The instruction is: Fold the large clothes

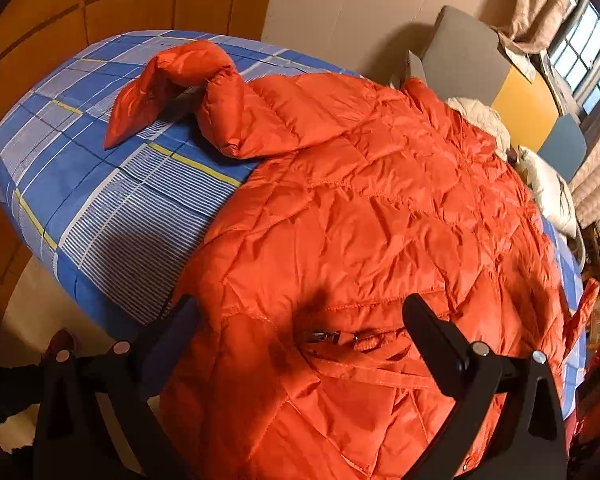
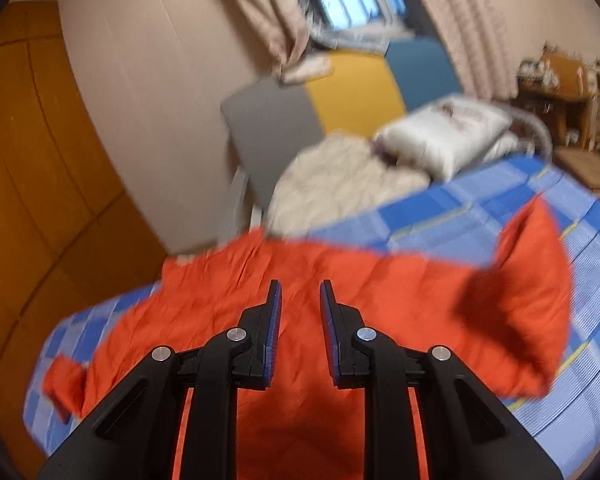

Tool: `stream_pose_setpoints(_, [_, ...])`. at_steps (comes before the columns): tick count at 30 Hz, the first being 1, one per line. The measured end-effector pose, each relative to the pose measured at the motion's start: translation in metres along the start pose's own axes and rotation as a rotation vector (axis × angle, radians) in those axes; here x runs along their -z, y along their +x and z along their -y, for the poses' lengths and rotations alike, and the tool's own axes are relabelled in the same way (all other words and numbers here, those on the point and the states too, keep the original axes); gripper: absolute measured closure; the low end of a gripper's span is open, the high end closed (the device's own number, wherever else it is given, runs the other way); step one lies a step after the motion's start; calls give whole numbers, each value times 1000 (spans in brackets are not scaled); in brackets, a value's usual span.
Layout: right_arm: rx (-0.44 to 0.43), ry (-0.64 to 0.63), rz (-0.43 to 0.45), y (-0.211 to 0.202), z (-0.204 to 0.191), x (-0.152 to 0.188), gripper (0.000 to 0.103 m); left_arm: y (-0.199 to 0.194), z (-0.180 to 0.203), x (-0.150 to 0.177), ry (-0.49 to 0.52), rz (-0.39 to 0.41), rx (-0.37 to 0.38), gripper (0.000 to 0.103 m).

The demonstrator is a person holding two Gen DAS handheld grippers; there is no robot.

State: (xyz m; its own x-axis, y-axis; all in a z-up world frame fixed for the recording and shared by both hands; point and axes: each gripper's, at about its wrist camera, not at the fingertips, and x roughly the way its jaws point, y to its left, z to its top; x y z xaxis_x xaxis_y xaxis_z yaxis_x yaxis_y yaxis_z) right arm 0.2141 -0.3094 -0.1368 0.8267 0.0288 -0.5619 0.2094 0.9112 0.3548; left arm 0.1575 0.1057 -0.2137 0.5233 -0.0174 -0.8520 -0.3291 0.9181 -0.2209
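Lying spread across the blue plaid bedsheet (image 1: 112, 200), quilted side up, with one sleeve (image 1: 168, 80) twisted toward the far corner: an orange puffer jacket (image 1: 360, 200). Hovering over its near hem, jaws wide apart and empty: the left gripper (image 1: 300, 320). Above the jacket's middle, jaws narrow with a small gap and nothing between them (that view blurred): the right gripper (image 2: 300, 292). Beyond the collar: white pillows (image 2: 444, 132).

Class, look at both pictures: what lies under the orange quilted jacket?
The orange quilted jacket lies spread on a bed with a blue checked sheet, visible around it on several sides. Whatever lies directly beneath the jacket's body is covered and cannot be seen.
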Motion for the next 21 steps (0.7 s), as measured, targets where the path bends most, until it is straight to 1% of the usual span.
stream_pose_setpoints(1, [25, 13, -34, 4, 7, 5, 76, 1, 1, 0, 4, -2, -2, 2])
stream_pose_setpoints(2, [69, 10, -43, 3, 13, 10, 70, 2, 3, 0, 5, -4, -1, 2])
stream_pose_setpoints(4, [269, -46, -28, -3, 31, 13, 33, 3, 5, -1, 11, -5, -13, 2])
stream_pose_setpoints(5, [357, -82, 1, -10, 41, 15, 28, 3, 5, -1, 11, -4, -15, 2])
stream_pose_setpoints(6, [418, -109, 27, -17, 47, 15, 28, 4, 6, -1, 8, -2, -13, 2])
stream_pose_setpoints(7, [506, -139, 50, -22, 56, 15, 27, 4, 7, -1, 4, 3, -11, 2])
stream_pose_setpoints(8, [592, -159, 64, -26, 65, 15, 24, 4, 7, -2, 2, 7, -14, 2])
stream_pose_setpoints(9, [658, -169, 62, -26, 78, 11, 12, 4, 9, -2, -1, 11, -17, 2])
stream_pose_setpoints(10, [688, -167, 41, -22, 92, 8, 10, 5, 11, -2, -6, 11, -17, 2])
stream_pose_setpoints(11, [705, -157, 13, -15, 105, 6, 10, 6, 12, -3, -8, 8, -17, 2])
stream_pose_setpoints(14, [703, -150, -56, 6, 131, 3, 11, 13, 18, -5, -3, -15, -33, 2])
stream_pose_setpoints(15, [697, -147, -74, 11, 138, 3, 22, 14, 19, -6, -2, -14, -38, 2])
stream_pose_setpoints(16, [680, -139, -88, 14, 142, 4, 39, 14, 19, -6, -2, -12, -40, 2])
stream_pose_setpoints(17, [662, -128, -98, 21, 145, 1, 47, 14, 18, -6, -3, -9, -49, 2])
stream_pose_setpoints(18, [635, -111, -105, 25, 148, 0, 61, 13, 17, -6, -2, -3, -56, 2])
stream_pose_setpoints(19, [623, -98, -96, 26, 147, 0, 67, 12, 17, -6, 4, 10, -64, 2])
stream_pose_setpoints(20, [605, -89, -72, 22, 141, -1, 70, 10, 16, -6, 8, 17, -70, 2])
stream_pose_setpoints(21, [585, -83, -49, 18, 136, -3, 77, 9, 15, -6, 9, 24, -79, 2])
